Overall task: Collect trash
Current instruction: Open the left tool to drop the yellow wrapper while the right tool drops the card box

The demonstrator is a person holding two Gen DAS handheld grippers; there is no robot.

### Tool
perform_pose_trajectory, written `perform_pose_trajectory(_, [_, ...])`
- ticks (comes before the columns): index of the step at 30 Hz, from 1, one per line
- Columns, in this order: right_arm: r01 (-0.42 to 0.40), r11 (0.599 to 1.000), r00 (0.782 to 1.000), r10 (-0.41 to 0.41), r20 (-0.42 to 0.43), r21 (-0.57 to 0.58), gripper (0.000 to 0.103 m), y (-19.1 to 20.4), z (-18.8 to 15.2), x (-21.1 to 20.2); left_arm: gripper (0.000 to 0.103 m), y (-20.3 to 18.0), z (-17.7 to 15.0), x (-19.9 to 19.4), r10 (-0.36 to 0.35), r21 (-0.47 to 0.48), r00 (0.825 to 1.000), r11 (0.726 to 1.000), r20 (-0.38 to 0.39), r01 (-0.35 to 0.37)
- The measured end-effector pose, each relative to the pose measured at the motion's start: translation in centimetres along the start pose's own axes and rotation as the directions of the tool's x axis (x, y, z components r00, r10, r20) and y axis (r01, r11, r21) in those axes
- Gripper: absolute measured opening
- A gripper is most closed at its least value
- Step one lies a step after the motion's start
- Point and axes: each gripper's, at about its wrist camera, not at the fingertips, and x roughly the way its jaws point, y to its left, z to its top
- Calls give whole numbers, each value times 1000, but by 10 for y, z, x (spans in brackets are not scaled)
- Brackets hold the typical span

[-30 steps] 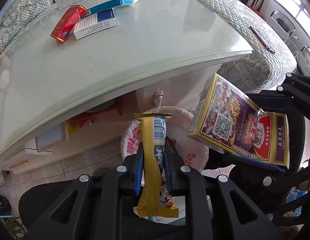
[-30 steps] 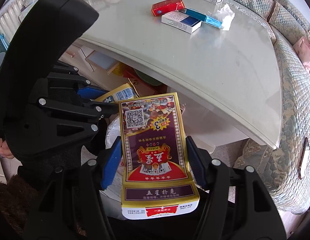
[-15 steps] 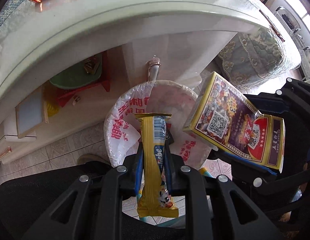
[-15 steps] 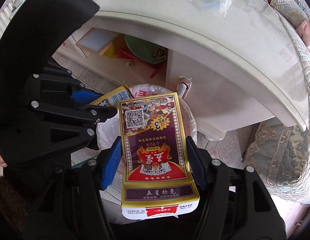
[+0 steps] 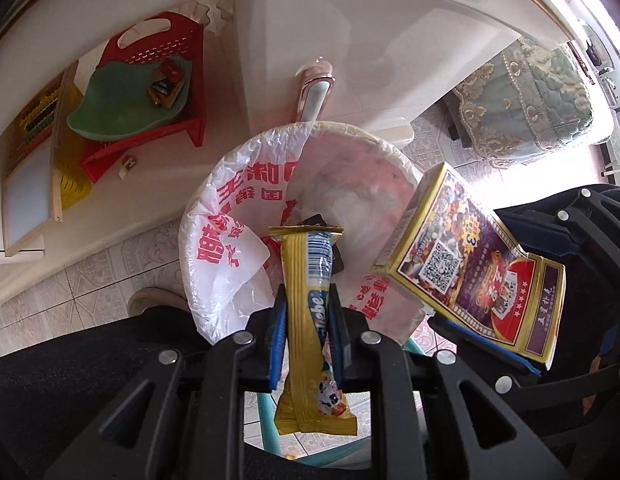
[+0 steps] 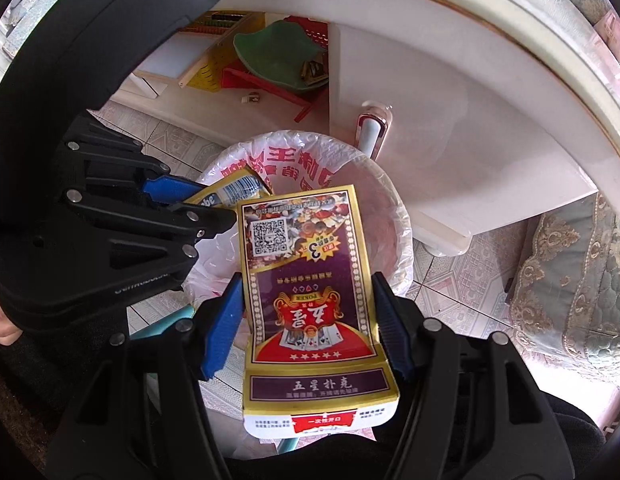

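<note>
Since a second ago the surface top has left view and the lined bin (image 5: 310,208) is closer — both tongs point down over it, left tongs (image 5: 306,320) clamped on the snack wrapper (image 5: 310,304), right tongs (image 6: 306,320) gripping the card box (image 6: 310,280).

Patterned floor tiles (image 5: 110,268) lie beneath a cream table (image 6: 449,92), beside a quilted green sofa (image 5: 549,92).

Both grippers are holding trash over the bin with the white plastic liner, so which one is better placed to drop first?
Left, probably. The left gripper holds the yellow snack wrapper pointing into the white-lined round bin. The right gripper holds the purple and gold playing card box nearer the bin's rim.
</note>
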Motion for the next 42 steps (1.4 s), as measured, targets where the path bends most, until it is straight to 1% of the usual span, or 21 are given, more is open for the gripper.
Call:
perform_pose_trajectory(5, [-19, 999, 1000, 20, -23, 38, 62, -5, -2, 21, 19, 7, 2, 15, -17, -31, 999, 999, -34, 15])
perform_pose_trajectory(7, [-19, 999, 999, 21, -30, 47, 62, -6, -2, 28, 19, 9, 2, 22, -12, -37, 999, 999, -47, 11])
perform_pose_trajectory(10, [-19, 998, 999, 21, -40, 54, 62, -7, -3, 39, 19, 11, 3, 31, -41, -56, 996, 998, -75, 37])
perform_pose_trajectory(13, [-25, 998, 998, 28, -47, 65, 62, -9, -4, 45, 19, 12, 4, 38, -41, -66, 995, 997, -88, 35])
perform_pose_trajectory(15, [-28, 997, 998, 32, -51, 71, 62, -10, -4, 50, 19, 14, 6, 42, -72, -85, 992, 994, -100, 63])
perform_pose_trajectory(16, [-28, 997, 998, 32, -54, 73, 62, -11, -4, 53, 19, 15, 6, 44, -74, -93, 992, 994, -103, 64])
perform_pose_trajectory(19, [-34, 996, 997, 39, -68, 80, 62, -11, -4, 60, 19, 17, 9, 52, -54, -106, 992, 993, -118, 42])
perform_pose_trajectory(22, [-26, 997, 996, 32, -78, 73, 62, -11, -6, 64, 19, 19, 10, 59, -68, -125, 988, 991, -140, 50])
perform_pose_trajectory(28, [-24, 997, 994, 31, -104, 68, 62, -10, -4, 77, 19, 19, 12, 68, -74, -137, 985, 989, -157, 52])
perform_pose_trajectory(33, [-23, 998, 994, 30, -107, 67, 62, -9, -2, 79, 19, 20, 13, 74, -72, -140, 982, 989, -176, 47])
perform_pose_trajectory(38, [-30, 997, 994, 37, -103, 68, 62, -9, -3, 78, 19, 21, 14, 76, -62, -144, 982, 989, -178, 36])
perform_pose_trajectory(39, [-31, 997, 994, 37, -100, 67, 62, -9, -4, 78, 20, 21, 14, 77, -63, -144, 981, 989, -182, 37])
perform_pose_trajectory(41, [-29, 998, 995, 35, -94, 64, 62, -9, -4, 77, 24, 21, 15, 79, -61, -144, 980, 989, -190, 33])
perform_pose_trajectory(42, [-30, 998, 995, 35, -94, 61, 62, -9, -4, 76, 30, 20, 14, 79, -60, -140, 980, 990, -189, 33])
